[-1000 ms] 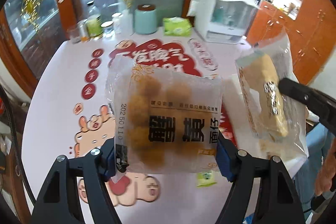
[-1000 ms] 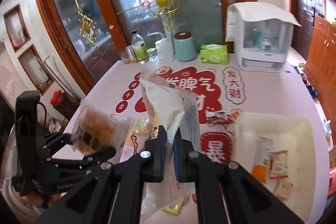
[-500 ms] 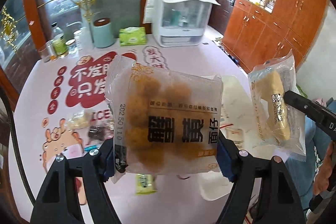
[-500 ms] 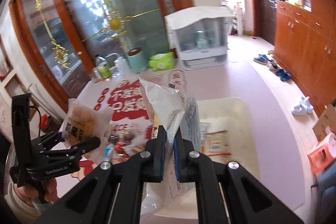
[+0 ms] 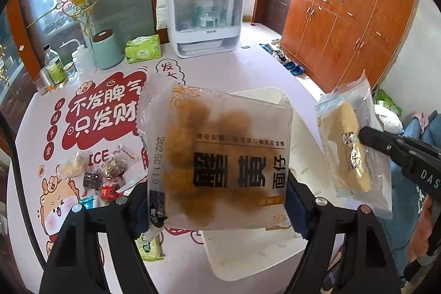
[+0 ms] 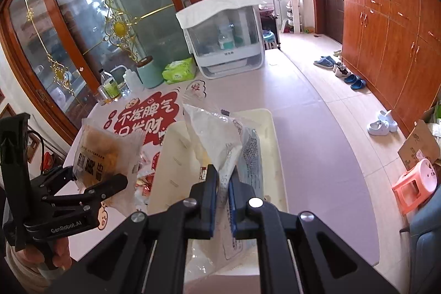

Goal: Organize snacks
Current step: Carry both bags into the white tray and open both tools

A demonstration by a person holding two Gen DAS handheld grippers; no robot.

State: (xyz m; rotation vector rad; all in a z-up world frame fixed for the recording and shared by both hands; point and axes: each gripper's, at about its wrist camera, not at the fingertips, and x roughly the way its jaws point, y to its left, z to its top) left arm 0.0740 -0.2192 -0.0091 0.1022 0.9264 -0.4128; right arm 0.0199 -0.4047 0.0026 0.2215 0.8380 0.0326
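On the left, loose small snacks [image 5: 96, 178] are lying on the table [image 5: 193, 261]. The left gripper [image 5: 217, 207] is holding a wide bag of brown puffs [image 5: 217, 159] across its spread fingers, above the white tray [image 5: 248, 258]. The right gripper [image 6: 223, 200] is pinching a long cake packet [image 5: 351, 148], fingers nearly together, over the tray. Judging by this, both packets are mid-carry; next they need lowering into the tray and releasing.

Snack bag [image 5: 220, 161]: "20250110". Left gripper [image 6: 91, 181]: "GenRobot.AI". Tablecloth [image 5: 96, 156]: "ICE".
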